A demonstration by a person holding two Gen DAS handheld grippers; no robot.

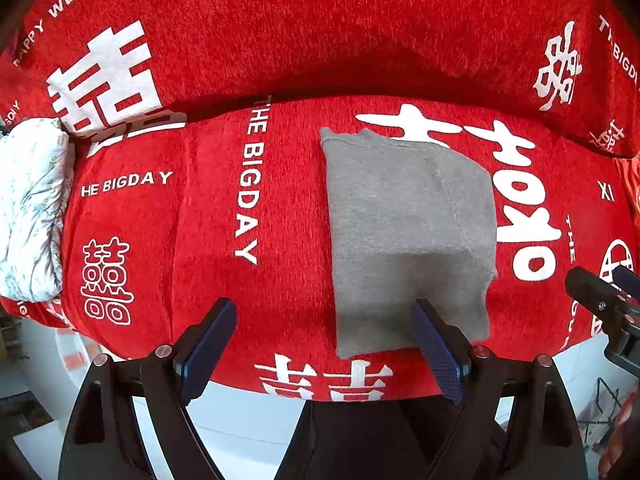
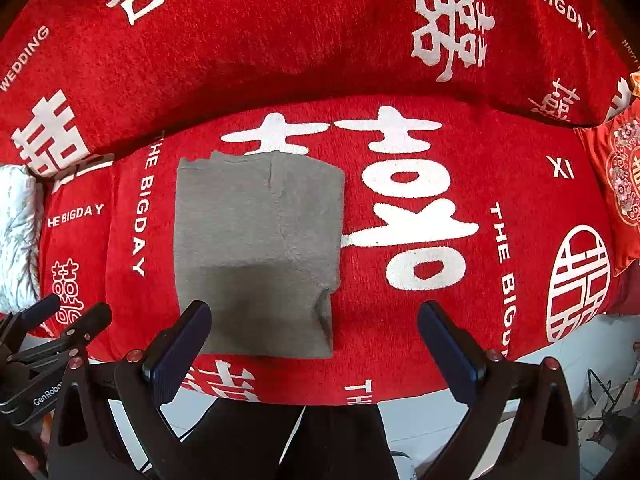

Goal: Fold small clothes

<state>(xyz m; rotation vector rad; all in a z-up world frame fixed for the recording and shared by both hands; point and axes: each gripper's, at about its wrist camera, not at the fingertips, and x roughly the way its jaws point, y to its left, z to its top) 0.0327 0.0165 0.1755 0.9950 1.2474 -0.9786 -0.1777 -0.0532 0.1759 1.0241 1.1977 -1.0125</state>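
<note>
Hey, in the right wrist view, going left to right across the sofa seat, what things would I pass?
White quilt at the left edge → grey folded garment → big white character print on the red cover → red patterned cushion at the right edge.

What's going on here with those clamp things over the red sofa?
A person holds a two-finger gripper in each hand and is folding small clothes. A grey garment lies flat, folded into a neat rectangle, on the red cover printed with white characters. The left gripper and the right gripper both hang above its near edge, jaws wide open and holding nothing. A white patterned bundle sits at the left end of the seat.
</note>
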